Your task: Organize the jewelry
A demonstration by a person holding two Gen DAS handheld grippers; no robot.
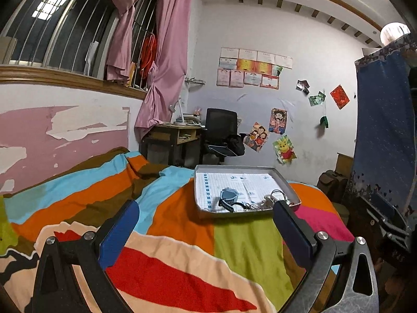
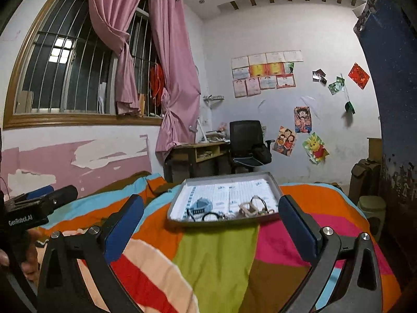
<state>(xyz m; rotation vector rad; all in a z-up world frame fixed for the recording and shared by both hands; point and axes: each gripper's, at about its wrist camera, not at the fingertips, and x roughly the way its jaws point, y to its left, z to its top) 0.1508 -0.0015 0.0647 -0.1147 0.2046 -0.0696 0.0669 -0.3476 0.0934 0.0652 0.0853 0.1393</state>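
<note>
Both grippers released, nothing held: left gripper (image 1: 206,210), right gripper (image 2: 211,204). Shallow grey cardboard tray (image 2: 275,182) sits mid-frame on striped multicolour bedspread (image 2: 216,255); jewelry pile (image 2: 250,208) along tray's near edge, blue watch (image 2: 200,206) at its left.

One grey tray (image 2: 273,182) lies on one striped bed (image 2: 216,255), holding one blue-grey watch (image 2: 200,206), one dark ring (image 2: 210,216) and a small tangle of pale jewelry (image 2: 250,207) too jumbled to count, with two grippers, each with two fingers (image 2: 297,224).
</note>
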